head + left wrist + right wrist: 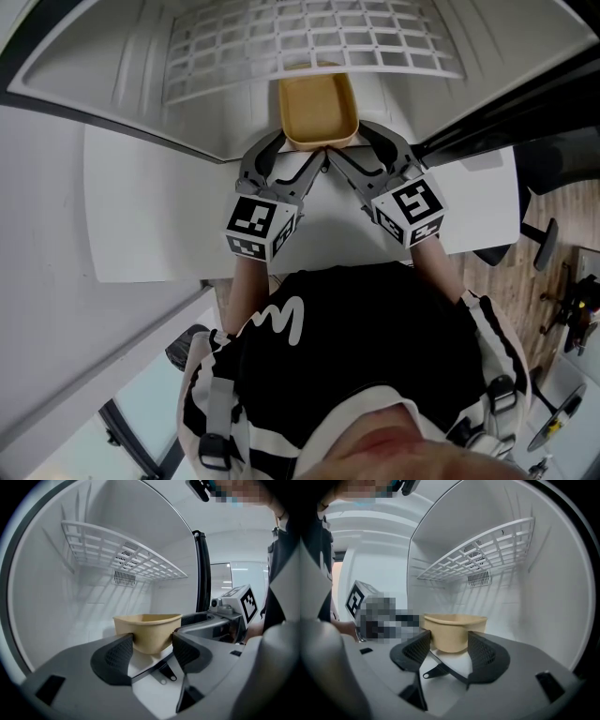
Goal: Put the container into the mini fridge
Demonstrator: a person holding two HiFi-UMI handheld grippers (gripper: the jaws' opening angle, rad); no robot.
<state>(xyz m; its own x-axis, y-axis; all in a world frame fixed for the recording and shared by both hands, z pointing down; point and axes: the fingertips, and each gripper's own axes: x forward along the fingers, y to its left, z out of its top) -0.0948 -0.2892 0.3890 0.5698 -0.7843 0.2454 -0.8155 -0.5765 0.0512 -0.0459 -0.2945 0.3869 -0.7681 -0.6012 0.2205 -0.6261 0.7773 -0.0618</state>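
A tan, rounded-rectangle container [319,111] sits low inside the white mini fridge [112,66], under its wire shelf [309,37]. Both grippers hold its near end. The left gripper [292,155] clamps the near left corner, the right gripper [361,150] the near right corner. In the left gripper view the container [149,630] is pinched between the dark ribbed pads [117,653] of the left gripper [151,645]. The right gripper view shows the same container [453,631] squeezed inside the right gripper [449,647]. Whether it touches the fridge floor cannot be told.
The wire shelf [126,555] spans the fridge above the container, leaving a gap over its rim. A black door seal [201,573] stands at the opening's right side. A white tabletop [141,225] lies below the opening. An office chair [548,169] stands at right.
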